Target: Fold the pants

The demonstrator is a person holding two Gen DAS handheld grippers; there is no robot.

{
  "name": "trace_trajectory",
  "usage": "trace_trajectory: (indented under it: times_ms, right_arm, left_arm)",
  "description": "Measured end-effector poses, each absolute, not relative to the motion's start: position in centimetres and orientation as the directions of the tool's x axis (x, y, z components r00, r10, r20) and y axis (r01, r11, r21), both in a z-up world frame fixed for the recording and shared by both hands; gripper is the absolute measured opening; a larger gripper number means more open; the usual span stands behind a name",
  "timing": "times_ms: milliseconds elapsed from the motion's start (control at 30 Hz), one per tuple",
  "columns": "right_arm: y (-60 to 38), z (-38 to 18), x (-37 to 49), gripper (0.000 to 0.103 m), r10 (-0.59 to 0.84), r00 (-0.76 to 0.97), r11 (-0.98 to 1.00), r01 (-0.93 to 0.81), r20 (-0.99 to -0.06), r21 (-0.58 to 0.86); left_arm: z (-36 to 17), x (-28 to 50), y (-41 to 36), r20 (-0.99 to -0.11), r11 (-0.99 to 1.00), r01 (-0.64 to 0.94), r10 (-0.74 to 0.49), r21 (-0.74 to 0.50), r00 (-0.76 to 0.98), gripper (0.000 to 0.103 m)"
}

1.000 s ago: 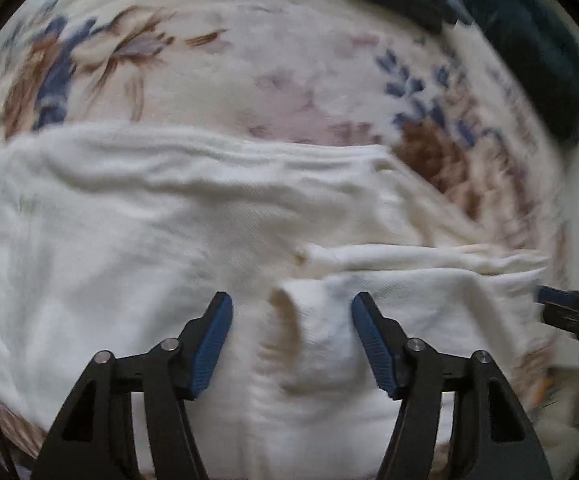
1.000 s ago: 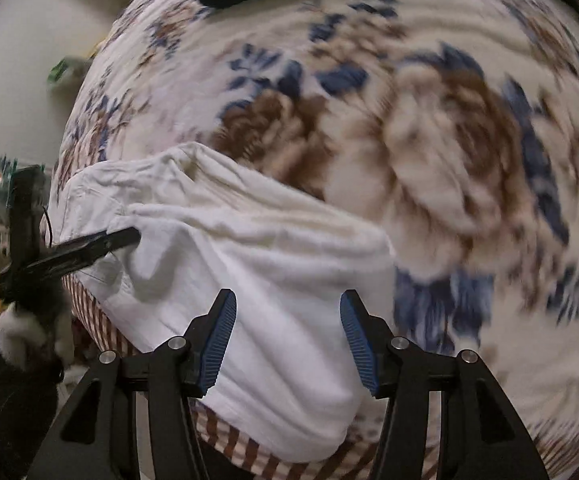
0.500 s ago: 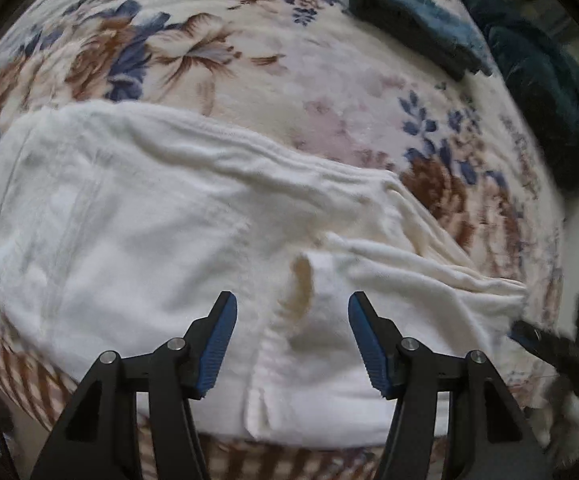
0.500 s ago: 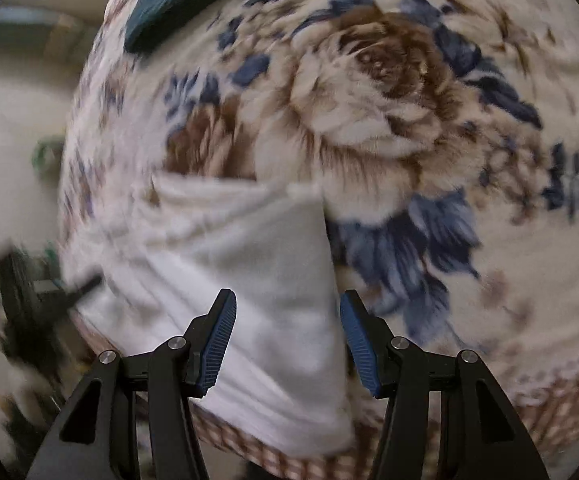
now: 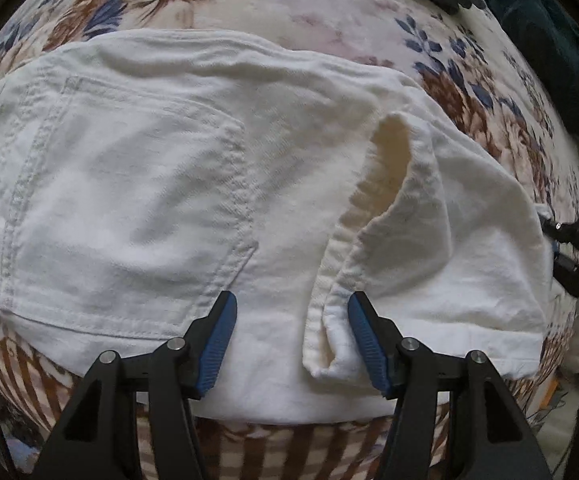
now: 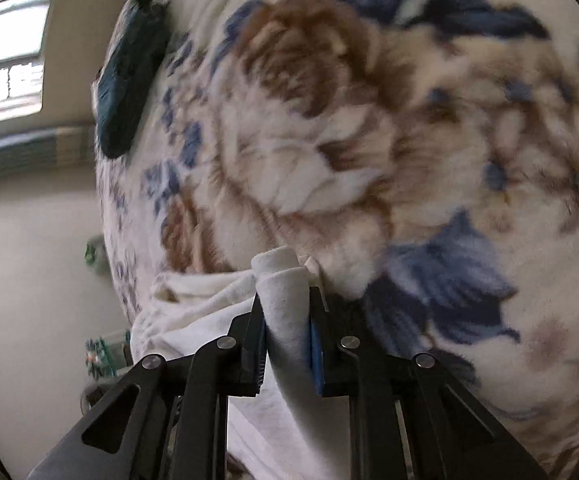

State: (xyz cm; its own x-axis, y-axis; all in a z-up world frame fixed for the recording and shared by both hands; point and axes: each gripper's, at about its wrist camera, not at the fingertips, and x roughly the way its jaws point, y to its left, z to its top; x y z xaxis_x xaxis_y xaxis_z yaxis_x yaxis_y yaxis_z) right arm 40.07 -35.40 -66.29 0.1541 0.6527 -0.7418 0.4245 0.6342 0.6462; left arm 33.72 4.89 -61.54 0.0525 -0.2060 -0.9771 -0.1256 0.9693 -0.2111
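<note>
The white cotton pants (image 5: 193, 184) lie folded along the near edge of a bed under a cream fleece blanket with brown and blue flowers (image 5: 329, 8); a stitched back pocket faces up, no label readable. Dark teal folded cloth (image 5: 537, 40) sits at the far corner. The left gripper (image 5: 289, 340) hangs above the hem, jaws apart and empty. The right gripper (image 6: 287, 340) is closing, its pads pinching a rolled edge of the pants.

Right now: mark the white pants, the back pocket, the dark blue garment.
white pants (image 5: 289, 240), left wrist view, middle of the seat panel.
back pocket (image 5: 129, 208), left wrist view, pocket centre.
dark blue garment (image 6: 129, 76), right wrist view, middle of its length.
</note>
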Motion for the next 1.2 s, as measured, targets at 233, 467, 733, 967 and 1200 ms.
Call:
trace_trajectory:
  times_ms: [233, 467, 733, 967, 1200]
  right_arm:
    - [-36.2, -62.3, 39.7, 0.045, 0.602, 0.12, 0.701, 0.394, -0.79, 0.594]
    - [-34.3, -57.5, 31.5, 0.05, 0.646, 0.129, 0.651, 0.421, -0.753, 0.631]
    - [-27.3, -63.4, 24.6, 0.05, 0.81, 0.105, 0.376, 0.662, -0.577, 0.649]
    - [-28.1, -66.1, 24.2, 0.05, 0.741, 0.222, 0.266, 0.77, -0.634, 0.581]
    - [-28.0, -65.3, 24.7, 0.007, 0.695, 0.258, 0.308, 0.737, -0.672, 0.601]
  left_arm:
    - [-60.1, 33.4, 5.3, -0.936, 0.912, -0.212, -0.34, -0.351, 0.087, 0.056]
    - [-61.7, 33.1, 5.0, -0.861, 0.795, -0.34, -0.497, -0.502, 0.109, 0.055]
    - [-61.3, 33.1, 4.6, -0.89, 0.839, -0.306, -0.449, -0.449, 0.077, 0.053]
    - [-62.1, 32.5, 4.8, -0.921, 0.87, -0.317, -0.389, -0.379, 0.032, 0.054]
    - [-61.9, 33.0, 3.2, -0.946, 0.924, -0.204, -0.322, -0.323, 0.038, 0.029]
